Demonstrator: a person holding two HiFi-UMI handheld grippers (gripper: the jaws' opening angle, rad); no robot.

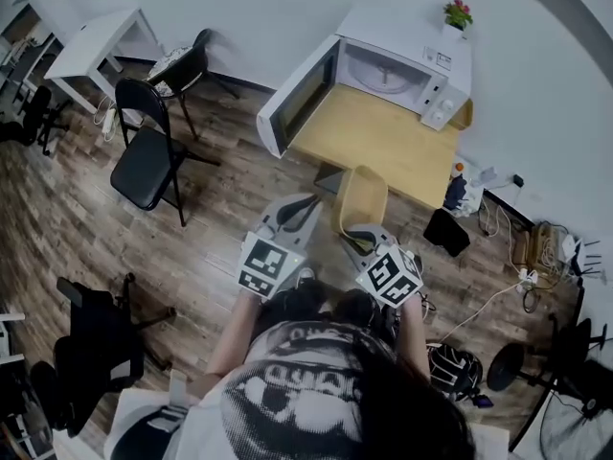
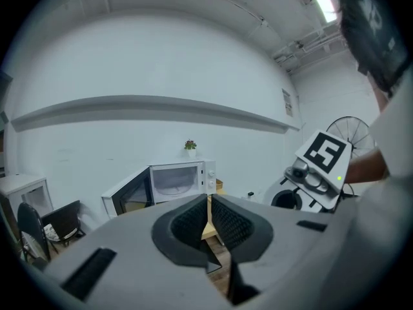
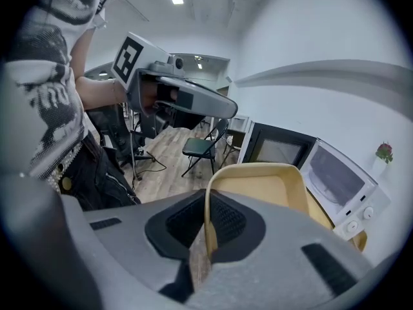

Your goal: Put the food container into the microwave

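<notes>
A tan food container (image 1: 362, 197) hangs in the air short of the wooden table, held by its near rim. My right gripper (image 1: 362, 240) is shut on that rim; in the right gripper view the container (image 3: 264, 186) rises from between the pads. The left gripper (image 1: 299, 211) floats beside it on the left, shut with nothing between its pads (image 2: 210, 219). The white microwave (image 1: 383, 73) stands at the table's far side with its door (image 1: 299, 94) swung open to the left; it also shows as the microwave (image 2: 169, 181) and the microwave (image 3: 335, 181).
The wooden table (image 1: 383, 137) has bare top in front of the microwave. A black folding chair (image 1: 151, 156) stands to the left on the wood floor. A small potted plant (image 1: 458, 13) sits on the microwave. Cables and a power strip (image 1: 529, 278) lie at the right.
</notes>
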